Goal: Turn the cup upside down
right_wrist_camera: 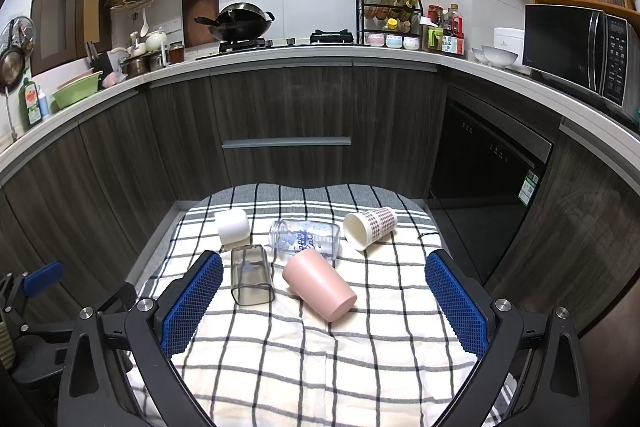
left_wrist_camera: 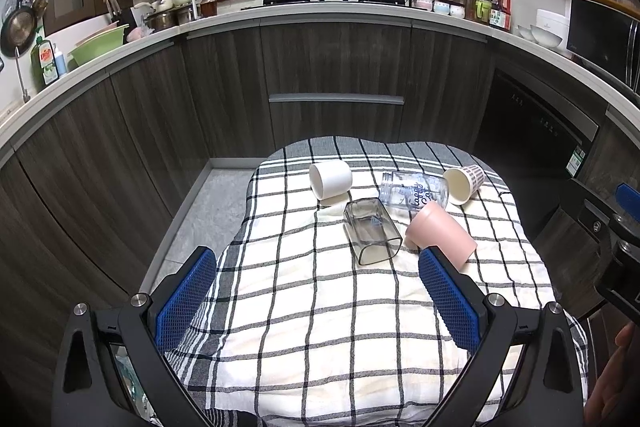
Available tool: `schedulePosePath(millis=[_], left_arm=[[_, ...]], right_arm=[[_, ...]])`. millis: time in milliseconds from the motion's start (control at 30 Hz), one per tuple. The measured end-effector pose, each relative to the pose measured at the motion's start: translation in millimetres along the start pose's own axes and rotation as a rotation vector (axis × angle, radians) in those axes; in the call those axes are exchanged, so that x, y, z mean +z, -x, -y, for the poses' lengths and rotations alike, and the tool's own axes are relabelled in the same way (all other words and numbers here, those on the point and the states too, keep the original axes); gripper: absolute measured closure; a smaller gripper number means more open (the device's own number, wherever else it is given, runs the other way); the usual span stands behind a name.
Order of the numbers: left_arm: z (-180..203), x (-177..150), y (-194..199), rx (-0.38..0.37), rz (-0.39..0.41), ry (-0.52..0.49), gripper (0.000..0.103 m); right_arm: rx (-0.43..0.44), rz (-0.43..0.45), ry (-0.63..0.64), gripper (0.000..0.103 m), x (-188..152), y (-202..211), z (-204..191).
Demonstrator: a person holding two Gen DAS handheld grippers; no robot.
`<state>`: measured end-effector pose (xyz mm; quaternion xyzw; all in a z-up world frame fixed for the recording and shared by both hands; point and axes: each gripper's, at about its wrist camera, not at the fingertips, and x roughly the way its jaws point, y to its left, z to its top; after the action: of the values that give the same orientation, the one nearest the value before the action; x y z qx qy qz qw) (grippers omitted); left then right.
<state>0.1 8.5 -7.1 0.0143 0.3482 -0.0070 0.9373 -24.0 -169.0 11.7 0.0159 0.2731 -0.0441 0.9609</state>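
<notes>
Several cups lie on their sides on a checked cloth (left_wrist_camera: 320, 307) (right_wrist_camera: 320, 355): a white cup (left_wrist_camera: 330, 179) (right_wrist_camera: 233, 225), a clear printed glass (left_wrist_camera: 413, 193) (right_wrist_camera: 305, 238), a patterned paper cup (left_wrist_camera: 464, 183) (right_wrist_camera: 370, 227), a smoky square glass (left_wrist_camera: 372, 237) (right_wrist_camera: 251, 281) and a pink cup (left_wrist_camera: 440, 235) (right_wrist_camera: 319, 285). My left gripper (left_wrist_camera: 318, 267) is open and empty, short of the cups. My right gripper (right_wrist_camera: 324, 273) is open and empty, its fingers either side of the square glass and pink cup, above the cloth.
The cloth covers a small table in front of dark kitchen cabinets (left_wrist_camera: 336, 75) and a dishwasher (right_wrist_camera: 488, 179). Floor (left_wrist_camera: 200, 211) lies to the left. The right gripper's body (left_wrist_camera: 612, 227) shows at the right edge of the left wrist view.
</notes>
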Motion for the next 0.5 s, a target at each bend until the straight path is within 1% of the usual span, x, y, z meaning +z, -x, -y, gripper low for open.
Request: schedulePosePath(millis=[500], left_arm=[[-0.7, -1.5, -1.2, -0.002, -0.003, 0.001, 0.000]], right_arm=[[-0.001, -0.001, 0.002, 0.001, -0.8, -0.1, -0.2]])
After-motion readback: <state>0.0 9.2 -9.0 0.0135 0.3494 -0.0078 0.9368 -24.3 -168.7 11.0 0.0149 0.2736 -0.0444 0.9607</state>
